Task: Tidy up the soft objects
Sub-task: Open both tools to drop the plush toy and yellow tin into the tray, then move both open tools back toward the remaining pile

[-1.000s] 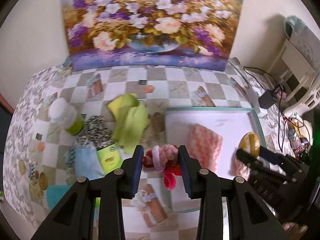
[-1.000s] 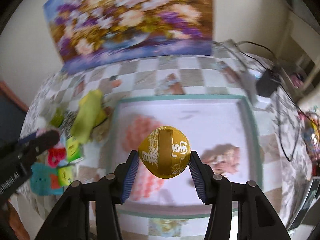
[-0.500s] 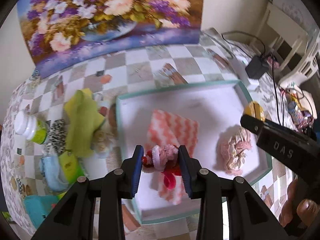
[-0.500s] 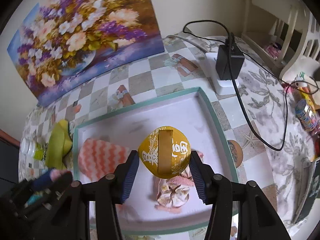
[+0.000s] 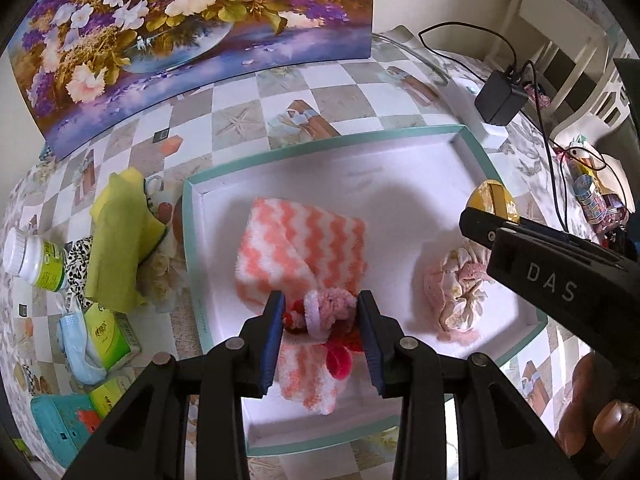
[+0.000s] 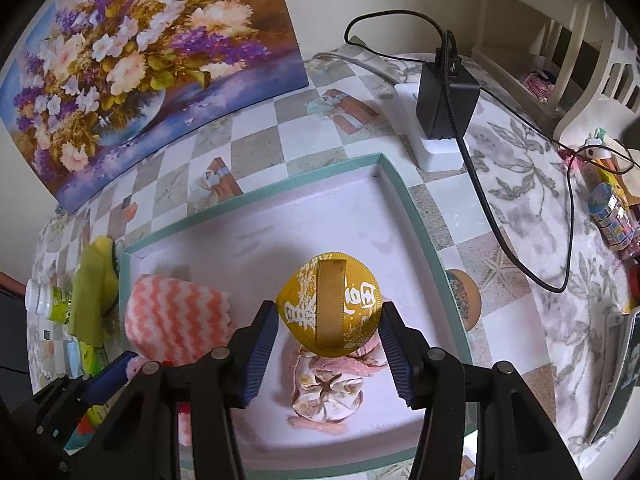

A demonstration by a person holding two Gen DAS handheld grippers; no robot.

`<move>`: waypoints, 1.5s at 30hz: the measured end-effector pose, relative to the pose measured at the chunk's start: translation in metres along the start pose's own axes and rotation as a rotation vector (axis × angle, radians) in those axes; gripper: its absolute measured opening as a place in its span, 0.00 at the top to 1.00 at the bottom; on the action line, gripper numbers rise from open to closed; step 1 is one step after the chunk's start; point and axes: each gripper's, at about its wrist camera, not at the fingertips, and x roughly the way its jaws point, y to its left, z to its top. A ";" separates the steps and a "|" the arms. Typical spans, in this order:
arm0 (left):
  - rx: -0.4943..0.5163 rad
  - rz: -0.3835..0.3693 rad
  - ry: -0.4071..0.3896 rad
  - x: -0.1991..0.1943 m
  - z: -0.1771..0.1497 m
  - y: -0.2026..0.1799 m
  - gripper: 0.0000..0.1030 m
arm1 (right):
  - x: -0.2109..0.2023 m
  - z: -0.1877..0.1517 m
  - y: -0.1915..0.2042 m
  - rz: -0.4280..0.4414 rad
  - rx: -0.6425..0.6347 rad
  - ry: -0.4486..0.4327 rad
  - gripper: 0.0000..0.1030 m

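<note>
My left gripper (image 5: 320,328) is shut on a pink and red fluffy scrunchie (image 5: 328,312) and holds it over the near part of the teal-rimmed white tray (image 5: 224,168). In the tray lie an orange-and-white zigzag cloth (image 5: 304,248) and a pale pink floral pouch (image 5: 456,288). My right gripper (image 6: 328,344) is shut on a gold pouch with white characters (image 6: 330,312), held above the floral pouch (image 6: 324,394) in the tray (image 6: 416,216). The zigzag cloth (image 6: 176,316) lies to its left.
Left of the tray lie a yellow-green cloth (image 5: 116,248), a white bottle (image 5: 32,256), green packets (image 5: 108,332) and a blue mask (image 5: 76,344). A black charger on a white power strip (image 6: 444,100) with cables sits behind the tray. A flower painting (image 5: 180,36) leans on the wall.
Both grippers have moved right and over the tray with their loads still held. The left one came from the pile beside the tray; the right one now hangs above the floral pouch.
</note>
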 end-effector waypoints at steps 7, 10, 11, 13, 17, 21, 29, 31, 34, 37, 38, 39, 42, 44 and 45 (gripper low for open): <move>-0.028 -0.017 -0.004 -0.005 0.000 0.005 0.51 | 0.000 0.001 0.002 -0.022 -0.019 0.015 0.36; -0.043 -0.014 -0.011 -0.008 0.001 0.008 0.50 | -0.001 0.001 0.002 -0.027 -0.022 0.018 0.35; -0.048 -0.013 -0.015 -0.009 0.001 0.010 0.50 | -0.001 0.001 0.002 -0.030 -0.022 0.018 0.35; -0.062 -0.007 -0.023 -0.013 0.002 0.015 0.50 | -0.003 0.001 0.003 -0.030 -0.023 0.017 0.35; -0.089 0.014 -0.042 -0.018 0.003 0.024 0.49 | -0.007 0.002 0.005 -0.030 -0.035 0.009 0.35; -0.138 0.019 -0.043 -0.018 0.002 0.038 0.46 | -0.009 0.002 0.011 -0.031 -0.053 0.011 0.32; -0.252 0.095 -0.046 -0.013 -0.002 0.079 0.22 | -0.006 -0.002 0.027 -0.067 -0.142 0.020 0.13; -0.287 0.118 -0.052 -0.012 -0.004 0.093 0.13 | -0.006 -0.002 0.030 -0.065 -0.151 0.021 0.09; -0.318 0.167 -0.061 -0.012 -0.008 0.112 0.08 | -0.007 -0.002 0.033 -0.054 -0.156 0.018 0.04; -0.356 0.182 -0.052 -0.013 -0.011 0.132 0.07 | -0.009 -0.002 0.036 -0.041 -0.150 0.016 0.04; -0.369 0.180 -0.050 -0.013 -0.011 0.137 0.07 | -0.009 -0.002 0.037 -0.037 -0.149 0.016 0.04; -0.382 0.177 -0.050 -0.015 -0.012 0.142 0.07 | -0.010 -0.002 0.038 -0.030 -0.150 0.017 0.04; -0.407 0.181 -0.053 -0.021 -0.014 0.157 0.07 | -0.011 -0.002 0.042 -0.019 -0.154 0.017 0.04; -0.407 0.191 -0.052 -0.024 -0.017 0.162 0.07 | -0.014 -0.002 0.044 -0.012 -0.148 0.017 0.04; -0.403 0.200 -0.051 -0.026 -0.017 0.165 0.07 | -0.015 -0.002 0.045 -0.006 -0.145 0.016 0.04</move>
